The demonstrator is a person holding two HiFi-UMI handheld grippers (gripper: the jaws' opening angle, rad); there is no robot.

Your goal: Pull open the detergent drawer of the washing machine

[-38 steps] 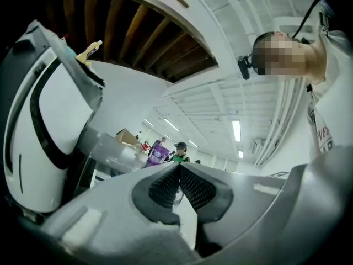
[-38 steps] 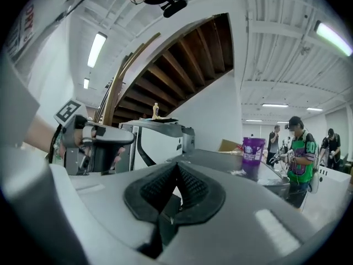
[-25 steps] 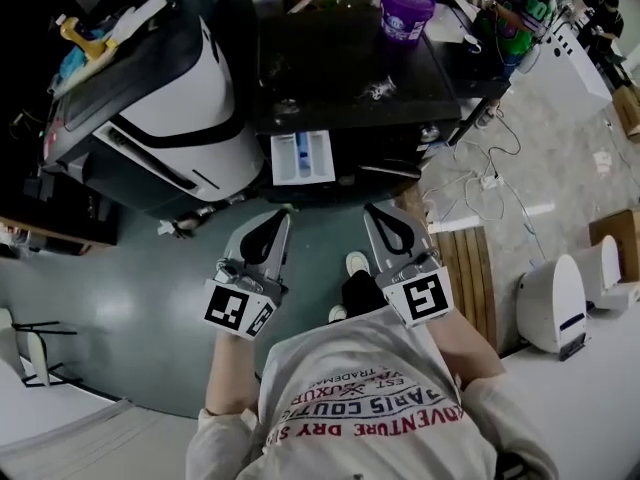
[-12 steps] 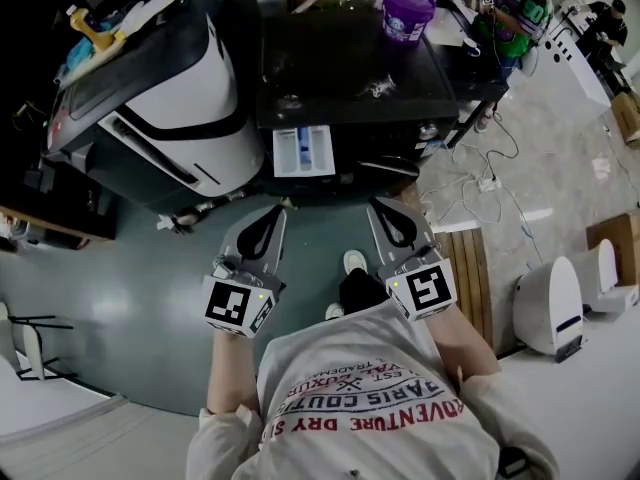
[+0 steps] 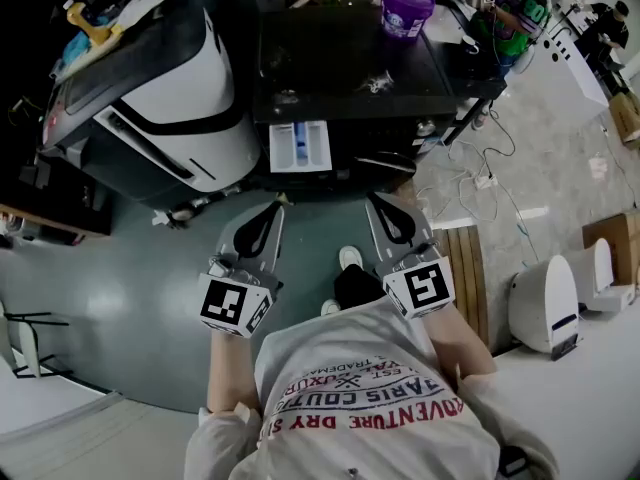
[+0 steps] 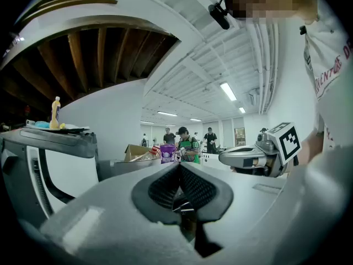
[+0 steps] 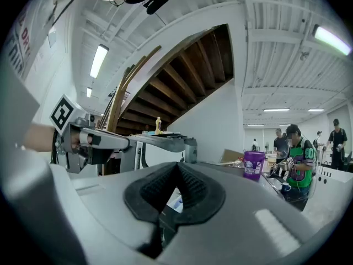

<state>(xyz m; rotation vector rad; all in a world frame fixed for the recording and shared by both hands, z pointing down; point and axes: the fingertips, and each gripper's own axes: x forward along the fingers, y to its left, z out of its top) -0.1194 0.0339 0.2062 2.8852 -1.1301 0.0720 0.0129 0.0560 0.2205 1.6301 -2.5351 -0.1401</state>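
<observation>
In the head view the black washing machine point(image 5: 350, 68) stands ahead of me. Its white detergent drawer point(image 5: 300, 148), with a blue insert, sticks out of the front at the left. My left gripper point(image 5: 277, 208) is shut and empty, a short way in front of the drawer and not touching it. Beside it, my right gripper point(image 5: 372, 203) is also shut and empty, level with the left. In the left gripper view the left gripper point(image 6: 179, 167) has its pads closed together, and the right gripper point(image 7: 177, 167) looks the same in its own view.
A white-and-black appliance point(image 5: 170, 98) stands left of the machine. A purple cup point(image 5: 407, 8) sits on the machine's top. Cables point(image 5: 480, 178) lie on the floor at the right, near a wooden pallet point(image 5: 465, 268) and a white device point(image 5: 545, 303). People stand at the back.
</observation>
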